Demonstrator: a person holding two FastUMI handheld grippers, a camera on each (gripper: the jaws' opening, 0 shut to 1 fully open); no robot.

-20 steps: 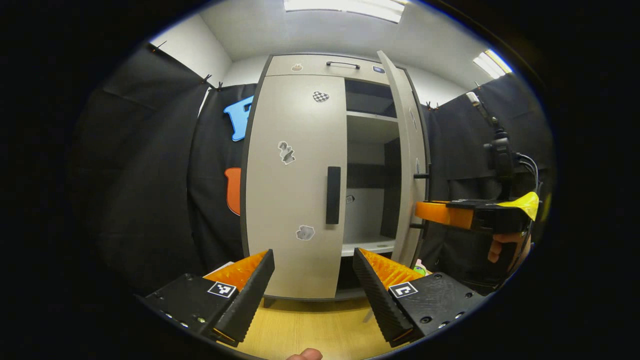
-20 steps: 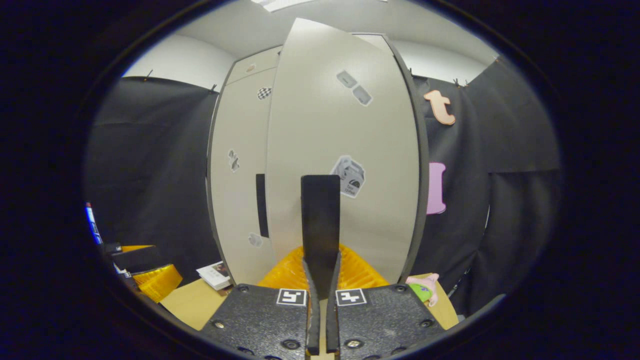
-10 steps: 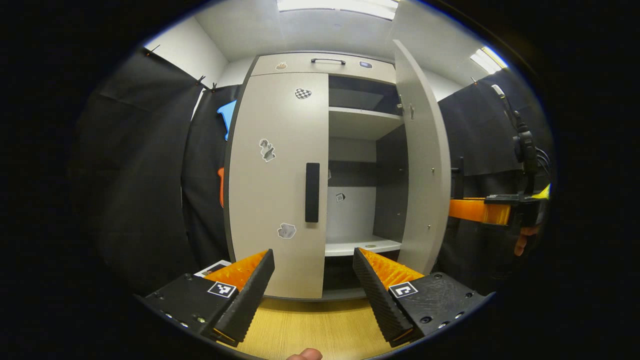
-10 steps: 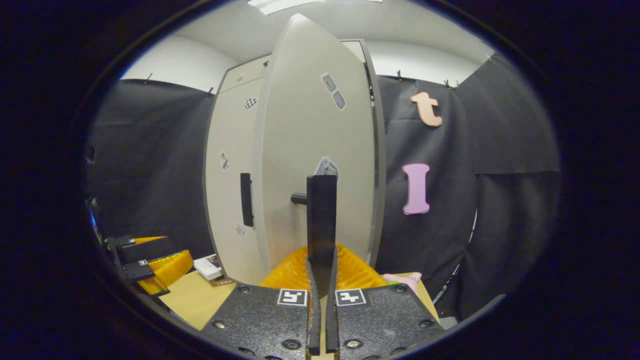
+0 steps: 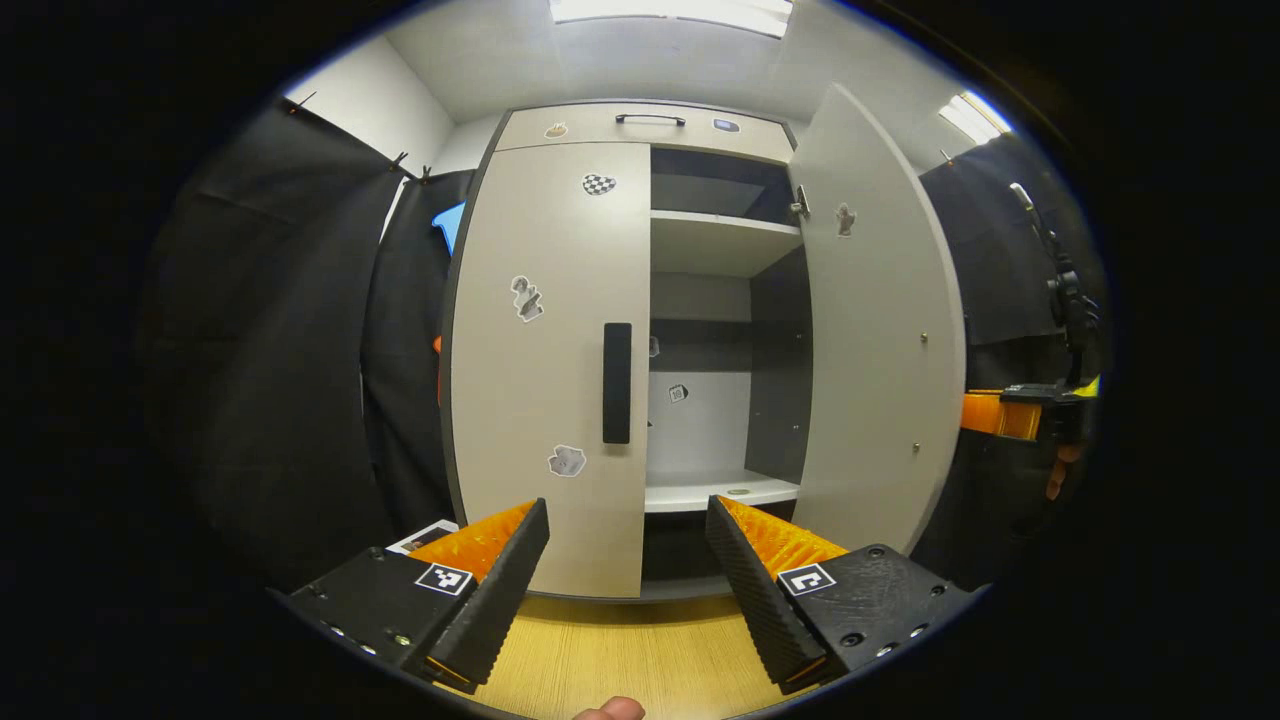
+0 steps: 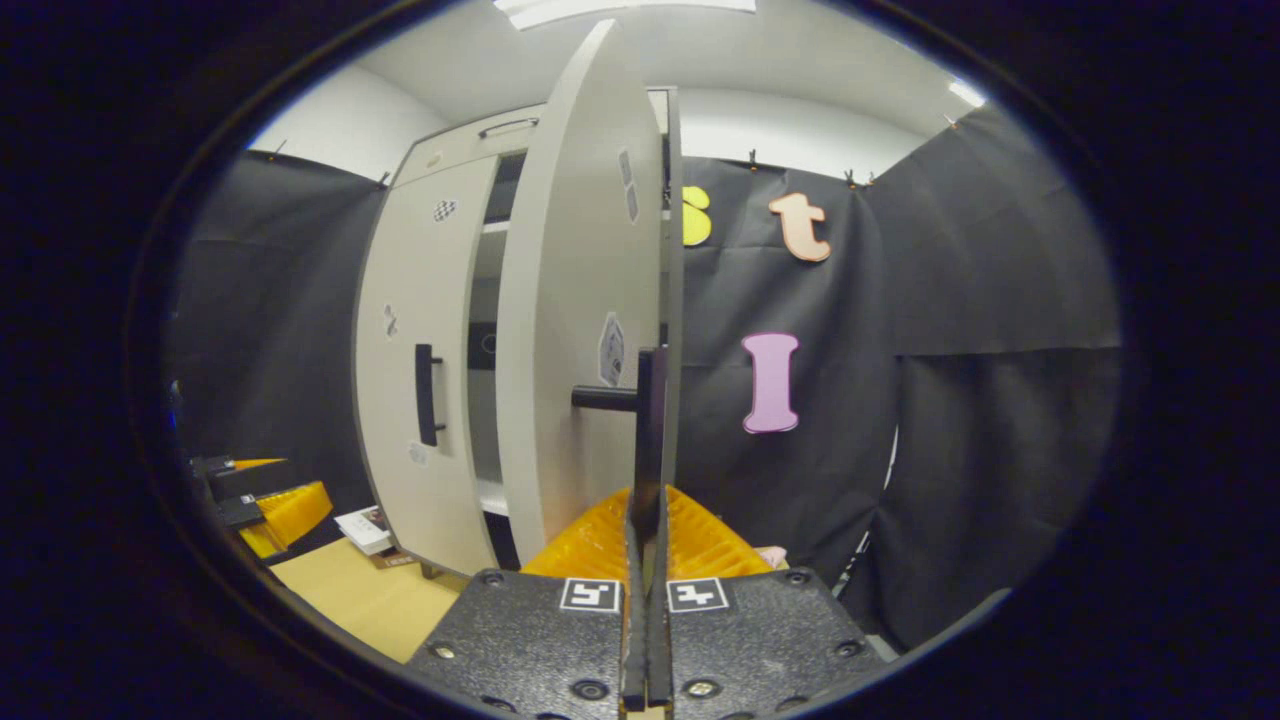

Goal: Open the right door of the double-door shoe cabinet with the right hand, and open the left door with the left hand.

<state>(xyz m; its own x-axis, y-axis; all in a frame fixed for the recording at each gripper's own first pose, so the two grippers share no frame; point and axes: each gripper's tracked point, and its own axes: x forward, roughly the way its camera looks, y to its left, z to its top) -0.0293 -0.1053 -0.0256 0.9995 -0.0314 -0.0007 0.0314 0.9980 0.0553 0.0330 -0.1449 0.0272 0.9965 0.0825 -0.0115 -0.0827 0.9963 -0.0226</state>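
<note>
My right tongs grip the right door's handle, door swung wide, while left tongs gape wide w/ left door shut.

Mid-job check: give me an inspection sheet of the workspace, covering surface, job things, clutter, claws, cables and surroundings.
Surface: light wooden floor, bare in front of the cabinet.
Job's things: tall beige double-door shoe cabinet; right door swung wide open; left door shut, its black bar handle untouched.
Clutter: small booklet on the floor by the cabinet.
Claws: right claw shut on the right door's black handle; left claw open, short of the left door.
Cables: black cable above the right claw.
Surroundings: black cloth walls, ceiling lights.
</note>
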